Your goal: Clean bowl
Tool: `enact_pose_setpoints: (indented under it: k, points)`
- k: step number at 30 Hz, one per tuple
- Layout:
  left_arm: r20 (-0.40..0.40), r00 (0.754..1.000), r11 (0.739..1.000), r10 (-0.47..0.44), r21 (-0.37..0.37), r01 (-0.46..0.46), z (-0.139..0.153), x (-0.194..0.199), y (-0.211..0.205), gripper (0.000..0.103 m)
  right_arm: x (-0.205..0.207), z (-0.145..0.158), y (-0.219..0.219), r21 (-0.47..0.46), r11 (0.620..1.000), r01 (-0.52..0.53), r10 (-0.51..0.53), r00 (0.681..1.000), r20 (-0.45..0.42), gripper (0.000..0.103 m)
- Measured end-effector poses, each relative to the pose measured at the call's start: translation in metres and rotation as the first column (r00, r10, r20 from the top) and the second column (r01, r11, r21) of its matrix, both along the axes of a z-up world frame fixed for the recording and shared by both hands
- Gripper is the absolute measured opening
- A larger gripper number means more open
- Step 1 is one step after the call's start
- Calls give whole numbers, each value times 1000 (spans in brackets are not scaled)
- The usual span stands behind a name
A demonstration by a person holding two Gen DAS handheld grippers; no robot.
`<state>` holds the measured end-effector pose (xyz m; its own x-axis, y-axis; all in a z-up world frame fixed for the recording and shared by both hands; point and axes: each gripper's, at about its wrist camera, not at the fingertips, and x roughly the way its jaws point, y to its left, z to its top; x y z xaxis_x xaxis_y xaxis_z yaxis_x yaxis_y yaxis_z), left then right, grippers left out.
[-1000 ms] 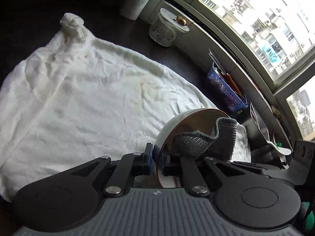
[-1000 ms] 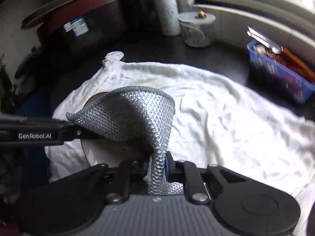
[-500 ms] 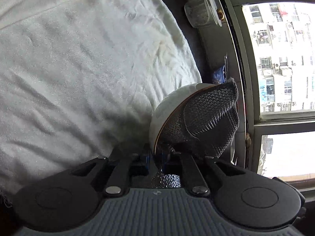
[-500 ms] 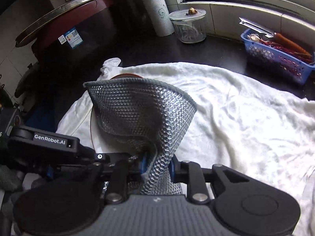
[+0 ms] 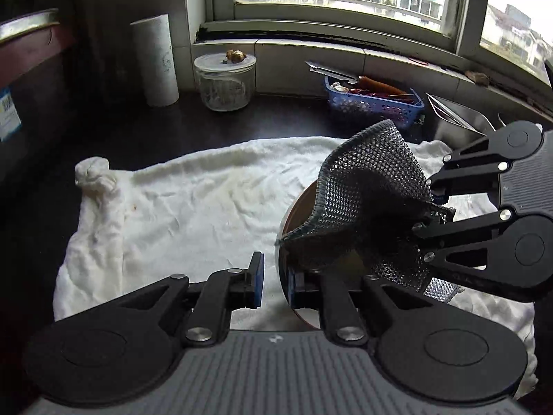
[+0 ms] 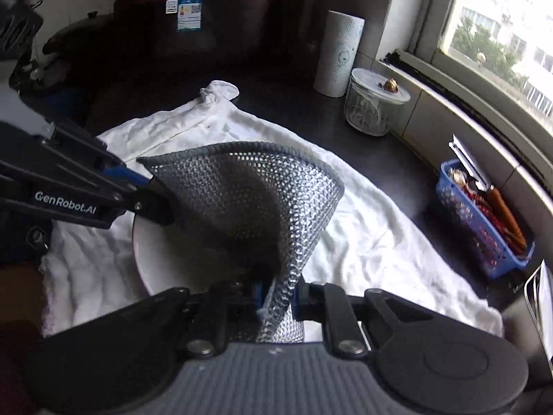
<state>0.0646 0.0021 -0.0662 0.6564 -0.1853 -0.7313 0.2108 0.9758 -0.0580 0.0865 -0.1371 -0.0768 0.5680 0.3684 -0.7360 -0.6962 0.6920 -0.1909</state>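
A white bowl [image 6: 145, 263] with a brown inside [image 5: 297, 221] rests on its side over a white towel [image 5: 193, 207]. My left gripper [image 5: 276, 276] straddles the bowl's rim with a gap between its left pad and the rim. It also shows in the right wrist view [image 6: 152, 190]. My right gripper [image 6: 280, 294] is shut on a grey mesh scrubbing cloth [image 6: 249, 200], which drapes into the bowl. The cloth [image 5: 366, 200] and the right gripper [image 5: 432, 207] show in the left wrist view, coming in from the right.
A paper towel roll [image 5: 155, 58], a lidded glass jar [image 5: 224, 83] and a blue basket of utensils [image 5: 373, 100] line the windowsill side. A metal rack [image 5: 456, 117] stands at the right. A dark red appliance [image 6: 193, 17] stands at the back left.
The left gripper has turned the bowl from steeply tilted back to level and its jaws have parted from the rim. The right gripper still holds the cloth inside the bowl.
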Motion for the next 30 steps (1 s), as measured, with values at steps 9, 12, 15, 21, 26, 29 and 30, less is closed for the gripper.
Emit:
enact_pose_setpoints:
  k: [9,12,15,21,26,29,30]
  points:
    - [-202,965,905,167,-357,-231,-33,-5,34,9,15,-15,-19,149,975,166,-127,962,-242,18]
    - [-289,933,812,214,-478,-334,-44,-4,51,10,21,-22,-30,228,936,268,-173,916,-363,18]
    - [-398,886,690,239,-572,-443,-60,-5,65,10,21,-26,-34,269,907,324,-190,885,-426,18]
    - [-560,810,457,175,-682,-571,-96,-12,74,9,22,-35,-37,332,844,422,-197,819,-539,19]
    - [-539,825,517,170,-664,-541,-91,-8,70,9,23,-37,-37,357,824,440,-194,811,-552,18]
    - [-436,878,708,194,-557,-434,-65,-3,57,12,22,-33,-36,349,838,420,-198,829,-523,16]
    - [-386,901,781,199,-493,-384,-54,-1,51,12,21,-30,-35,344,847,406,-200,841,-502,15]
